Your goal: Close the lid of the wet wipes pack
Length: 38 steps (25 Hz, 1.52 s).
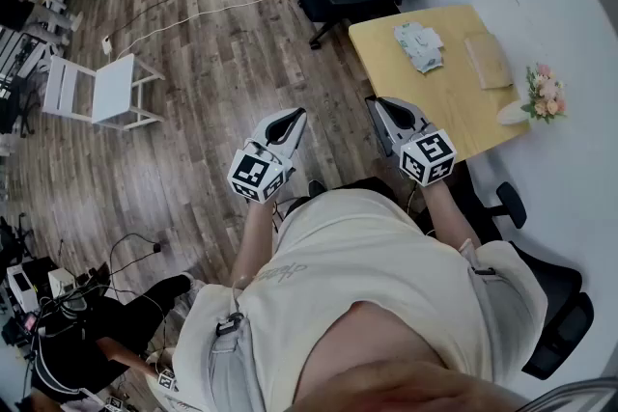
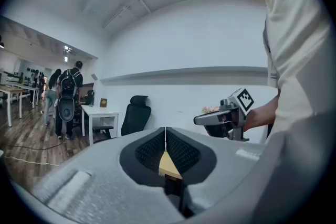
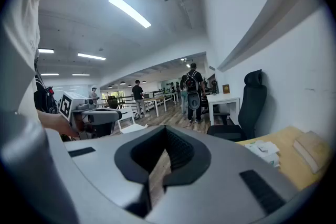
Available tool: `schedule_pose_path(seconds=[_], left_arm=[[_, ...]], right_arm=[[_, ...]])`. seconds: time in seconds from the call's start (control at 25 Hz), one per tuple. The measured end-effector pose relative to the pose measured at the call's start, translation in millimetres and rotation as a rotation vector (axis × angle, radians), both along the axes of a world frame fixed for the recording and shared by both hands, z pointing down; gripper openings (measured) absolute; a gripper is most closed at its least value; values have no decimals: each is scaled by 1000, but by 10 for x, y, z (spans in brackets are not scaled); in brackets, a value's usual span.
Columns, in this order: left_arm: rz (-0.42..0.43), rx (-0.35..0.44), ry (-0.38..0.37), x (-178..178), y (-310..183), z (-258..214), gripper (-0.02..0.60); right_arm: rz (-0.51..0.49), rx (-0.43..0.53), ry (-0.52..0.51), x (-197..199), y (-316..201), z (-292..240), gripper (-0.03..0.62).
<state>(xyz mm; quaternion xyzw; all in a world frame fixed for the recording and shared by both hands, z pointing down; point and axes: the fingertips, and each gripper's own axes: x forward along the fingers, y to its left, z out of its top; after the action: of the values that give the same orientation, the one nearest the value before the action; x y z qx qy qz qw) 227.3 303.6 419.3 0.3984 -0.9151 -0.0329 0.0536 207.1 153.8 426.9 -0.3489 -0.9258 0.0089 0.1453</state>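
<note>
The pale green-and-white wet wipes pack [image 1: 420,45] lies flat in the upper right of the head view, on the far part of a light yellow wooden table [image 1: 439,101]; whether its lid is open cannot be told. Just right of it lies a flat tan pad [image 1: 488,60], and a small bunch of pink flowers [image 1: 543,95] stands lower right. The grey right gripper [image 1: 384,106] hovers at the table's near-left edge, well apart from the pack, jaws together and empty. The grey left gripper [image 1: 288,119] hangs over the wood-plank floor [image 1: 193,63] at centre, jaws together, holding nothing.
</note>
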Motion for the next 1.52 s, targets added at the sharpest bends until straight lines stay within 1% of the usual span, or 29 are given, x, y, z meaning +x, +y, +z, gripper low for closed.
schedule_pose_path(seconds=[0.2, 0.24, 0.44, 0.56, 0.68, 0.84, 0.96, 1.08, 1.16, 1.24, 1.36, 1.52], left_arm=[[43, -100, -50, -128, 170, 45, 17], [53, -102, -52, -132, 182, 47, 17], [68, -45, -33, -233, 328, 41, 17], [75, 17, -9, -298, 396, 92, 17], [79, 72, 29, -448, 411, 181, 17], [76, 75, 68, -689, 355, 289, 17], [81, 67, 79, -940, 279, 294, 17], [99, 42, 80, -1254, 146, 213, 17], [130, 10, 61, -1475, 45, 112, 17], [176, -7, 27, -1679, -112, 10, 17], [254, 5, -20, -1926, -356, -132, 17], [284, 5, -30, -2266, -627, -193, 17]], right_arm=[[8, -5, -41, -228, 274, -95, 2], [11, -5, -43, -245, 305, -98, 2], [42, 9, -64, -334, 375, -123, 2], [55, 38, -72, -384, 337, -139, 2], [70, 66, -57, -511, 265, -54, 2], [69, 55, -8, -729, 207, 150, 2], [49, 43, 26, -973, 196, 314, 3], [29, 4, 28, -1318, 163, 346, 2], [28, -15, 8, -1591, 123, 294, 2], [31, -37, -5, -1856, 31, 261, 2], [26, -57, -11, -2168, -73, 301, 2], [28, -31, -13, -2482, -241, 368, 2]])
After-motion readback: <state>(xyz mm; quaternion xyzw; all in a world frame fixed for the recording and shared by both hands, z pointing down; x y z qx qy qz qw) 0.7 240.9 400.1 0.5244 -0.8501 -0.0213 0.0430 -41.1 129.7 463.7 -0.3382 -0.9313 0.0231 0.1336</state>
